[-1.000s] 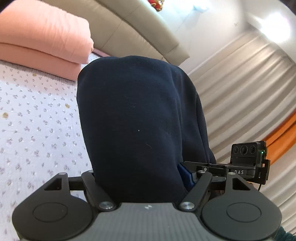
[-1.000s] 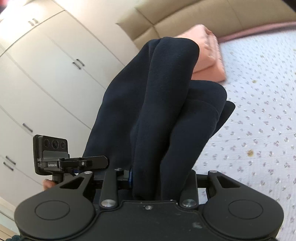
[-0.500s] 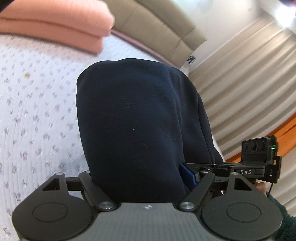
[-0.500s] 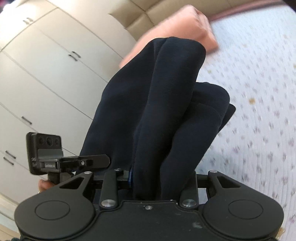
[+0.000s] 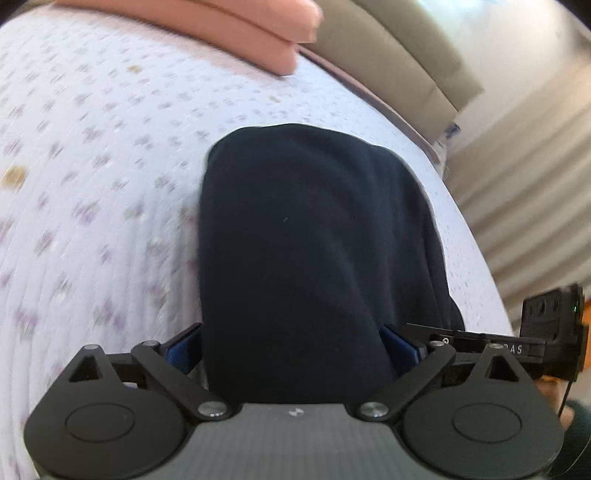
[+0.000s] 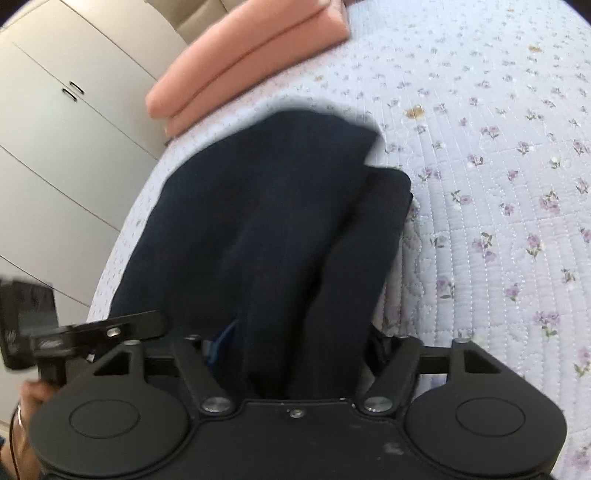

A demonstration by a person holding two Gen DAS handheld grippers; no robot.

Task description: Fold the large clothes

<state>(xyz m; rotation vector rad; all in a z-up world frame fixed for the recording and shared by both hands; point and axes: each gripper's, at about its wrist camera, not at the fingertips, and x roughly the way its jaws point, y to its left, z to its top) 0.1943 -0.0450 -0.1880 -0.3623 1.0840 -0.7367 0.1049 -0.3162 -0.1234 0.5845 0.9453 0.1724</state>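
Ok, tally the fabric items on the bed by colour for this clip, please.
Dark navy garment, between both grippers' jaws: 1
Folded salmon-pink blanket: 1
Pale lilac floral quilted bedspread: 1
Total: 3

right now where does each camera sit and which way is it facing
Left wrist: on the left gripper, looking down its fingers at the dark navy folded garment on the floral quilted bedspread; jaws opening around the cloth.
Right wrist: on the right gripper, facing the same garment, jaws opening; a hand shows lower left.
Shared: garment, bedspread, folded peach blanket, and each other's gripper.
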